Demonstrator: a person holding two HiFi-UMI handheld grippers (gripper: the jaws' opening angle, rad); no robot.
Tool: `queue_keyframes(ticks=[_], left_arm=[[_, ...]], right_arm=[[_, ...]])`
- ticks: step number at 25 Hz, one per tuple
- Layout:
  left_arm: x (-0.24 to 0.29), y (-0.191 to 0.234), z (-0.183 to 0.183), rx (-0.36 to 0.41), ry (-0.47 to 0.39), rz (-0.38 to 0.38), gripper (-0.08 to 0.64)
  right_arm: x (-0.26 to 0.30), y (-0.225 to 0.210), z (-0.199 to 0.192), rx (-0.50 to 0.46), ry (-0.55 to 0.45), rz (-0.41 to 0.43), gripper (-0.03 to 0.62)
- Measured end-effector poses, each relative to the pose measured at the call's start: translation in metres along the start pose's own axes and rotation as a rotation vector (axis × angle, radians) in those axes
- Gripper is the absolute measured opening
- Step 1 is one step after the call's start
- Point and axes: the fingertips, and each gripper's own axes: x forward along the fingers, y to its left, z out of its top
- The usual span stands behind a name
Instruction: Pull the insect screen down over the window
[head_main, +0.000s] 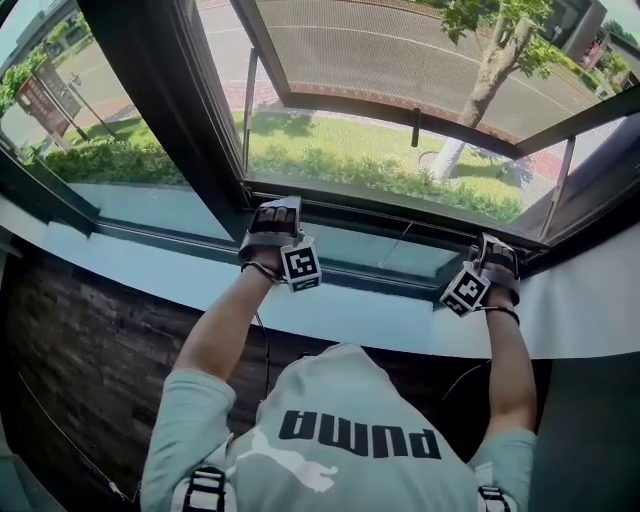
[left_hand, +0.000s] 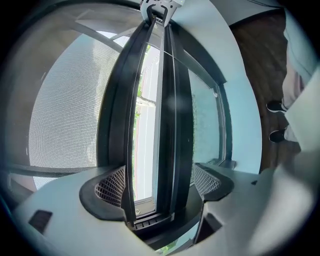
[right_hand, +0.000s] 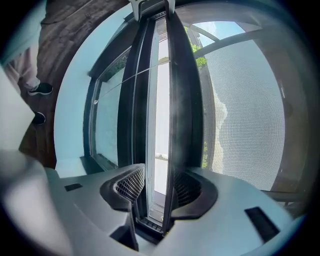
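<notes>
**A:** Down at the window's (head_main: 330, 150) lower edge, just above the sill (head_main: 150, 268), the left tool (head_main: 275, 210) and the right tool (head_main: 497, 246) each pinch the black pull bar (head_main: 390, 222), 1 near each end.

**B:** So the insect screen (left_hand: 52, 125) looks nearly down. I'd say only seating the bar and letting go are left.

**A:** Agreed. The head view shows how low the bar sits in the window. Only the 2 gripper views show the mesh clearly, plus a slit of daylight (right_hand: 159, 125) between the dark rails.

It was an upper-storey room at a dark-framed window (head_main: 160, 120): lawn (head_main: 340, 150), a tree (head_main: 490, 70) at 1 o'clock and a road (head_main: 400, 45) lay below; the floor (left_hand: 255, 75) was dark wood.
</notes>
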Motion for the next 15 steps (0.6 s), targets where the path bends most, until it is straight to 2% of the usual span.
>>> queue_keyframes(ticks=[5, 9, 15], left_arm=[[0.006, -0.028, 0.0, 0.011, -0.004, -0.037, 0.437], [0.015, -0.038, 0.001, 0.013, 0.004, -0.042, 0.437], [0.026, -0.049, 0.003, -0.002, -0.008, -0.051, 0.436]], right_arm=[[0.006, 0.026, 0.004, -0.009, 0.006, 0.037, 0.179], [0.016, 0.035, 0.011, 0.011, -0.023, 0.023, 0.179], [0.027, 0.047, 0.015, -0.006, 0.0, 0.032, 0.178]])
